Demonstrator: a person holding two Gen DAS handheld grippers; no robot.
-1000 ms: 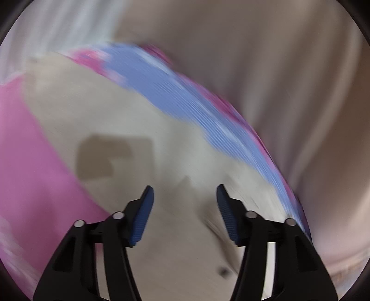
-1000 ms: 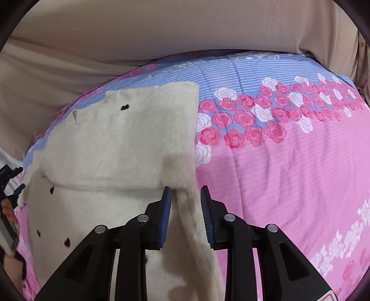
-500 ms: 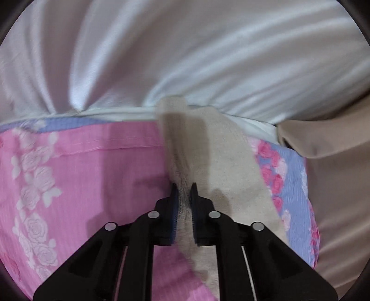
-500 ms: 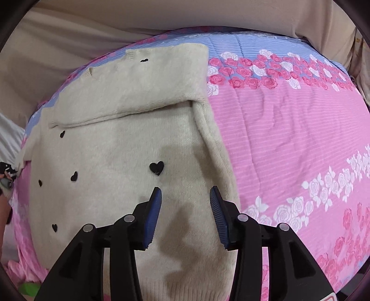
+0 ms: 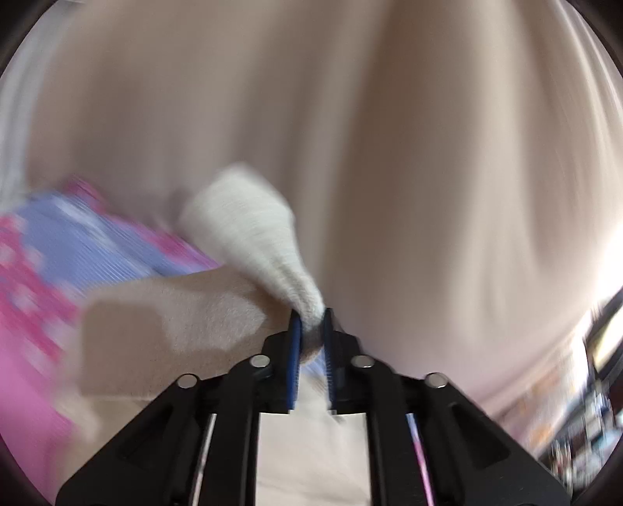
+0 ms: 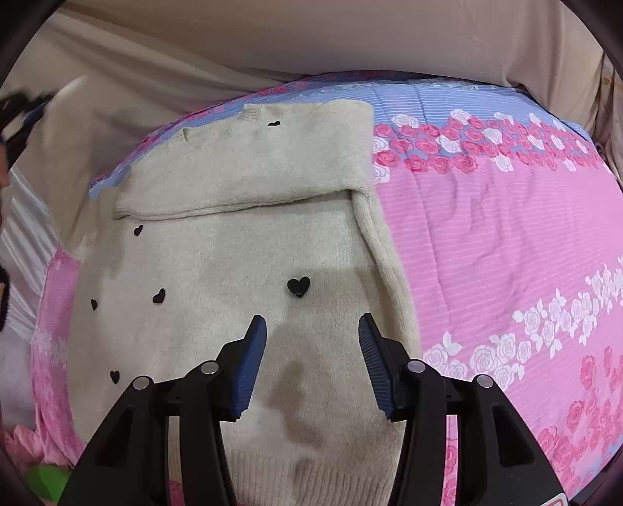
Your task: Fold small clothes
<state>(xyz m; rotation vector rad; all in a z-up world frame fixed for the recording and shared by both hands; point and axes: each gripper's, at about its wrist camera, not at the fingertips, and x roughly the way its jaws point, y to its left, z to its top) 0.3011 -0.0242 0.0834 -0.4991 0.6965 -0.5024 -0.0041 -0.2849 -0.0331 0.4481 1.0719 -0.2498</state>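
Lifted since before, left tool [image 5: 310, 329] pinches cream sweater's [image 6: 249, 249] sleeve [image 5: 253, 233]; right tool [image 6: 311, 338] gapes.

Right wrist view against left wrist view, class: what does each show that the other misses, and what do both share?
Only the right wrist view: the cream sweater spread flat with its black hearts, one sleeve folded across, and the open right tool.

Only the left wrist view: the left tool pinching a lifted sleeve, heavily blurred.

Both: the sweater, the pink floral bedspread and a beige cloth backdrop.
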